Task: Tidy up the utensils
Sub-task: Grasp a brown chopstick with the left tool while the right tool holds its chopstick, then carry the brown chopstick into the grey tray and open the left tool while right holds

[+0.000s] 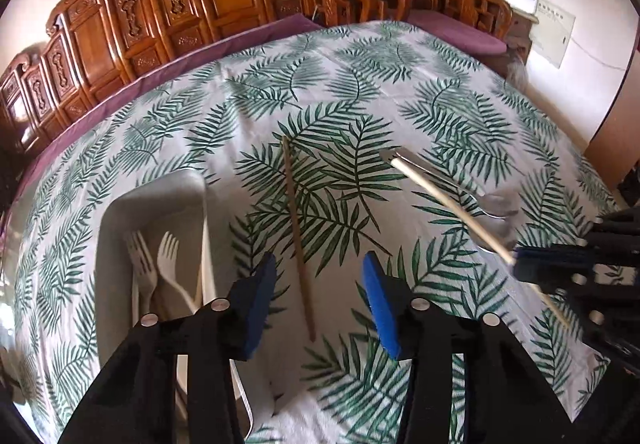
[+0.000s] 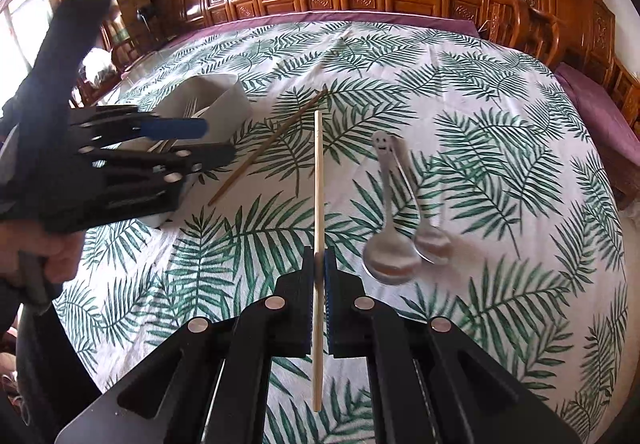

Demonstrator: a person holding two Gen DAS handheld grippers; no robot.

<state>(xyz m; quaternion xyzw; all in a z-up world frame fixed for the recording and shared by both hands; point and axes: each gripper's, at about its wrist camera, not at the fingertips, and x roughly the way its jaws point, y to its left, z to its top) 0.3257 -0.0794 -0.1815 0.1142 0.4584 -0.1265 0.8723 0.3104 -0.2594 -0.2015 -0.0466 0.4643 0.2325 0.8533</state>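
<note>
- The right gripper (image 2: 319, 264) is squeezed shut on a pale chopstick (image 2: 318, 180). It holds the stick lifted over the leafy tablecloth (image 2: 500, 172).
- The stick is pinched partway along, so a long end pokes far forward and a short end pokes back. I think it could tip, so a firm squeeze and a slow carry would help.
- The grey tray (image 1: 108, 228) sits on the left with white forks (image 1: 168, 256) inside. The stick likely goes there, laid the long way beside the forks.
- The left gripper (image 1: 320, 296) is wide open and holds nothing. It hangs low over a brown chopstick (image 1: 298, 232) that lies on the cloth, between its fingers.
- Two shiny spoons (image 2: 394, 240) lie touching on the right, near the right gripper.
- The right gripper points forward, across the table.
</note>
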